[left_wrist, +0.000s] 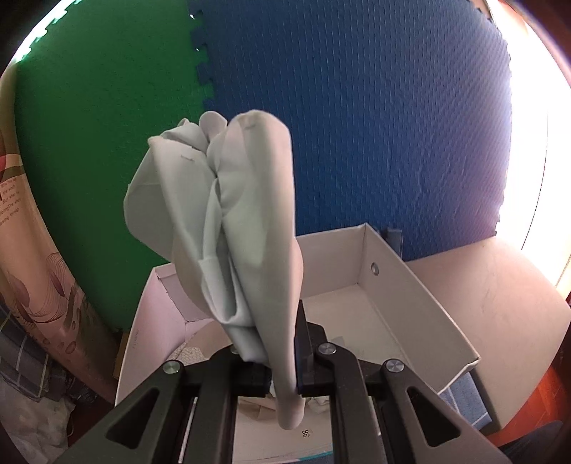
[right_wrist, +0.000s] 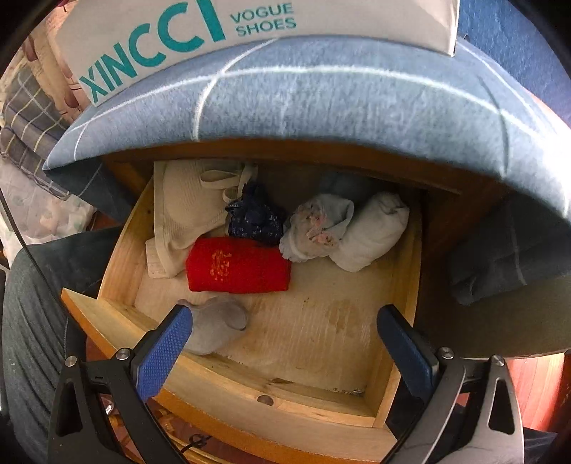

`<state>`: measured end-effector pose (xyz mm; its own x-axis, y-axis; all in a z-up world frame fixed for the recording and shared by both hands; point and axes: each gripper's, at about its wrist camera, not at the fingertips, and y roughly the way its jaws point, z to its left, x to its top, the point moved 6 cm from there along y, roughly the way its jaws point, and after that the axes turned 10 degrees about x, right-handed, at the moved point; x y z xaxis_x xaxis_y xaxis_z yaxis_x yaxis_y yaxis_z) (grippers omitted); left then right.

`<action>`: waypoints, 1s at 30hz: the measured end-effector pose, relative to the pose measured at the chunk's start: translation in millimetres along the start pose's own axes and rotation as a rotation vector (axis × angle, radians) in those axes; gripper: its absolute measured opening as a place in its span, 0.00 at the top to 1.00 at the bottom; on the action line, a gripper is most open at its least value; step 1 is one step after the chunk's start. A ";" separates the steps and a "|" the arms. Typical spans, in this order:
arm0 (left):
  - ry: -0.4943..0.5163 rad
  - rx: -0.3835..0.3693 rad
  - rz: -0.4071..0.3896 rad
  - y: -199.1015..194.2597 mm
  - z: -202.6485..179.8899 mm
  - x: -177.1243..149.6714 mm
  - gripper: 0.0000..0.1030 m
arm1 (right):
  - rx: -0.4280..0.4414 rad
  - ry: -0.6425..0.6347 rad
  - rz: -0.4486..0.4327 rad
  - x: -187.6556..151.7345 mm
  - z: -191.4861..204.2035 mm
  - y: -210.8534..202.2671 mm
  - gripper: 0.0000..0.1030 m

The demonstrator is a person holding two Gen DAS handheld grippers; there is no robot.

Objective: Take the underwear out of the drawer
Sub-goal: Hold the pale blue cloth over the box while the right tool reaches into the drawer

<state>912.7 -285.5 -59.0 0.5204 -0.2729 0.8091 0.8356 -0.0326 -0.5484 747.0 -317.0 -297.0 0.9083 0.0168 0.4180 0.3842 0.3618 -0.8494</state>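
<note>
My left gripper (left_wrist: 285, 383) is clamped on a pale grey-green piece of underwear (left_wrist: 221, 221) — the fabric is pinched between the jaws low in the left wrist view and bunches up above them in loose folds, with one end hanging below the jaws. Behind it sits an open white shoebox (left_wrist: 410, 296), its inside bare where I can see it. Beyond the box a green foam mat (left_wrist: 107, 142) joins a blue foam mat (left_wrist: 374, 125) along a jigsaw seam.

My right gripper (right_wrist: 283, 342) hangs over the open wooden drawer (right_wrist: 117, 257) with its blue-padded fingers (right_wrist: 164, 353) spread wide and nothing between them. At the near left of the drawer, just beside the left finger, lies a small grey garment (right_wrist: 217, 328); whether the pad touches it I cannot tell. Further in lies a red folded piece (right_wrist: 237, 266) with gold marks, and beyond it a cream garment (right_wrist: 185, 221) with straps at the far left. To the right of that are a dark blue lacy bundle (right_wrist: 255, 217), then a white bundle with pink print (right_wrist: 316, 228), then a plain white roll (right_wrist: 371, 232) — the last two touching. A blue checked cloth (right_wrist: 321, 92) overhangs the far edge of the drawer, and on it stands a white box printed XINCCI VOGUE SHOES (right_wrist: 171, 32).
</note>
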 end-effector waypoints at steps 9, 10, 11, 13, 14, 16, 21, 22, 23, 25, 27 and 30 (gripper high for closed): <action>0.036 0.037 0.137 31.4 -7.4 -12.5 0.92 | 0.000 -0.003 0.024 -1.0 0.5 9.7 0.00; 0.026 0.038 0.156 36.0 -6.6 -15.0 0.92 | 0.002 0.000 0.028 -1.2 -0.1 11.2 0.00; 0.014 0.042 0.173 40.4 -5.1 -17.2 0.92 | 0.006 0.008 0.035 -1.8 -1.0 12.6 0.00; 0.004 0.043 0.196 46.5 -4.5 -20.7 0.92 | 0.015 0.019 0.043 -3.2 -2.7 14.6 0.00; 0.001 0.040 0.211 49.9 -4.4 -22.2 0.92 | 0.017 0.023 0.048 -4.0 -3.6 16.0 0.00; -0.001 0.037 0.231 54.6 -4.0 -24.1 0.92 | 0.016 0.028 0.062 -6.0 -5.1 19.9 0.00; -0.013 0.010 0.275 67.0 -1.6 -27.5 0.92 | 0.004 0.010 0.106 -10.4 -2.4 34.5 0.00; -0.016 0.004 0.277 66.4 -4.2 -27.3 0.92 | 0.010 0.005 0.118 -11.7 -0.5 39.0 0.00; -0.025 -0.001 0.275 66.8 -3.2 -27.2 0.92 | 0.025 0.006 0.132 -13.0 1.2 43.5 0.00; -0.028 -0.006 0.272 67.5 -1.5 -27.4 0.92 | 0.091 0.034 0.163 -15.7 5.3 54.8 0.00; -0.017 -0.004 0.268 70.2 3.0 -26.8 0.92 | 0.170 0.094 0.195 -16.7 8.7 66.1 0.00; -0.004 -0.015 0.265 70.3 -0.1 -27.6 0.92 | 0.215 0.180 0.218 -13.6 13.1 78.8 0.00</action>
<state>957.1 -280.3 -119.9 0.7214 -0.2701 0.6377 0.6674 0.0256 -0.7442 762.7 -276.5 -365.4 0.9871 -0.0420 0.1548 0.1518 0.5557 -0.8174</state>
